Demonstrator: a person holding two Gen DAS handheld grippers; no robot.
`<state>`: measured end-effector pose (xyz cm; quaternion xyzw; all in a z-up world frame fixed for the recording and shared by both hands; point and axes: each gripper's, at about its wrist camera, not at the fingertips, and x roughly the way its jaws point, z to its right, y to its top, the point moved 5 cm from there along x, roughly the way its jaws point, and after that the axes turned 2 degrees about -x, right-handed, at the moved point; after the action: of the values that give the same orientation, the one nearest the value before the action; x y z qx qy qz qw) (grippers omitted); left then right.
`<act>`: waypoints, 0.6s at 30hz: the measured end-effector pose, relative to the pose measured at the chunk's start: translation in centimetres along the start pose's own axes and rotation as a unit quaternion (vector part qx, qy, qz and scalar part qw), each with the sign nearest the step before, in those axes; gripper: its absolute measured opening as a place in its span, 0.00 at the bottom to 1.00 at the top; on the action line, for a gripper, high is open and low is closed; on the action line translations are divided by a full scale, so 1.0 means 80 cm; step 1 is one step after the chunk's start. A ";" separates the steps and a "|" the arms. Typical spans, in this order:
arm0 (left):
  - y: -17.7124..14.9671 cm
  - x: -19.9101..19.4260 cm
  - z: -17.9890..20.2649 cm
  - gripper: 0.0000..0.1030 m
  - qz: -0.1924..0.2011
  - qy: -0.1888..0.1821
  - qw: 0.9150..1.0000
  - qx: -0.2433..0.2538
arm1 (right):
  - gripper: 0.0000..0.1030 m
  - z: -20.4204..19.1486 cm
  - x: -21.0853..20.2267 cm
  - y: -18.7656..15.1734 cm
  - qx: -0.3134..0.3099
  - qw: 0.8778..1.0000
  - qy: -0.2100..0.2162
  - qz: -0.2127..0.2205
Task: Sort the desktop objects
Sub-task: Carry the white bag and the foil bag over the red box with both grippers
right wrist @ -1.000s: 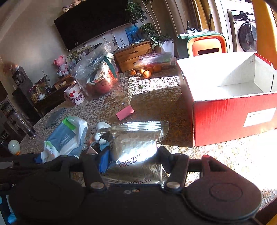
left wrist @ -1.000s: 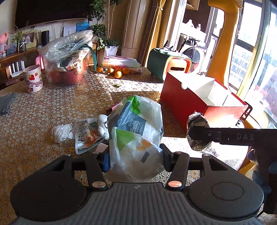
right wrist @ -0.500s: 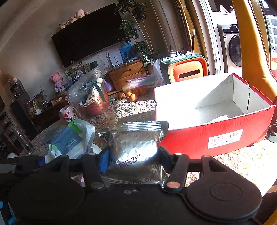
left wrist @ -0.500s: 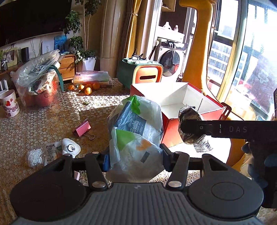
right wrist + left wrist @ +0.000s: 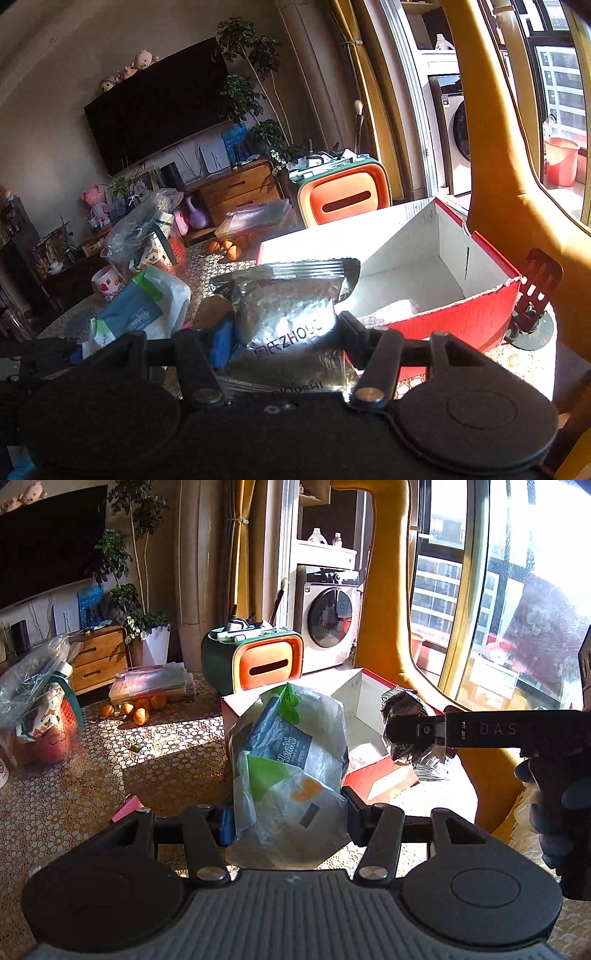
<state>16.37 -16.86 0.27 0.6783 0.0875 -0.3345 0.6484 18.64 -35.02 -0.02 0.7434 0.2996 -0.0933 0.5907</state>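
Tissue pack [image 5: 291,771], wrapped in translucent white plastic with blue and green print, was clamped between the two fingers of the left gripper [image 5: 290,818]. The pack was held upright, its lower part pinched at the fingertips and its upper part standing above them, lifted off the lace-patterned table [image 5: 74,805]. Directly behind the pack, the open red box [image 5: 384,775] with a white interior was seen, so that the pack lay in front of the box's near wall.

A silver foil pouch [image 5: 291,317] was gripped in the same manner by the right gripper [image 5: 284,341], whose fingers were closed on its lower half. The pouch was held upright at the near left corner of the red box [image 5: 458,325]; whether it was over the rim could not be told. In the left wrist view the pouch [image 5: 406,734] appeared crumpled at the tip of the right gripper, over the box's near right side.

Inside the box, a pale packet [image 5: 395,310] was lying against the near wall. A pink binder clip [image 5: 125,808] lay on the table left of the left gripper, and oranges [image 5: 138,710] were resting further back.
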 end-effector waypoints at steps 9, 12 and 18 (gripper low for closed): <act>0.033 0.056 0.019 0.53 -0.015 0.000 0.999 0.028 | 0.56 0.053 0.021 0.029 0.011 0.999 -0.032 0.008; 0.046 0.079 0.028 0.53 -0.024 -0.002 0.999 0.040 | 0.56 0.070 0.034 0.036 0.011 0.999 -0.042 0.003; 0.062 0.126 0.042 0.53 -0.053 -0.007 0.996 0.066 | 0.56 0.097 0.067 0.043 0.002 0.998 -0.061 -0.017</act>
<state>25.66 -23.93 -1.16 0.7119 0.0963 -0.3782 0.5838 26.51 -40.85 -2.07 0.7322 0.2759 -0.1493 0.6046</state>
